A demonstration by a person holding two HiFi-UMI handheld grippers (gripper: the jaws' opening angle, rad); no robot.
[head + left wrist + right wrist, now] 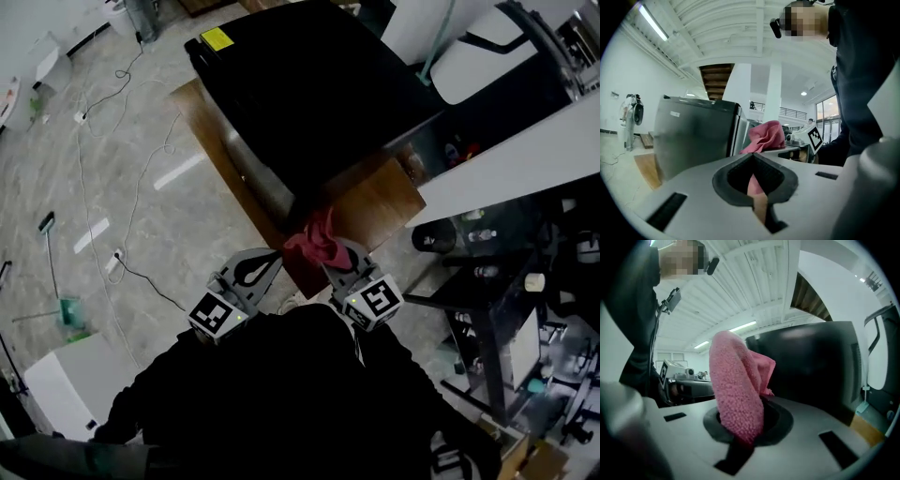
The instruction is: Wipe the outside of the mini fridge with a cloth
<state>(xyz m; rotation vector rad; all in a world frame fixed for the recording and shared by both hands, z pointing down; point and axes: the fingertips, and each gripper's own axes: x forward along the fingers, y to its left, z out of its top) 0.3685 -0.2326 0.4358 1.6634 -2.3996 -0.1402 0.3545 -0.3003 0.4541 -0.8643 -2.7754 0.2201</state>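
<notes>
- The left gripper (273, 256) is held at near left, its jaws brought together on what seems to be a thin pink edge of the cloth (314, 239).
- The cloth is bunched in a crumpled peak between the two grippers, just at the near corner of the mini fridge (309, 84). Whether it touches the fridge cannot be told.
- The right gripper (336, 261) is clamped on a thick fold of the cloth, which stands up out of its jaws.
- The step in hand is judged to be bringing the cloth to the fridge's near face.
  - The cloth would best be spread flatter between the grippers, so that a broad patch is pressed on the panel, not a lump.
  - Overlapping strokes from left to right are advised, with the hard jaws held clear of the glossy surface.
- The fridge is seen far of the grippers, standing on a wooden board (375, 202) on a pale floor.
  - Its top is black and glossy.
  - A yellow label (217, 38) is carried at the far left corner.
  - In the left gripper view its side appears dark grey with a dull sheen.
</notes>
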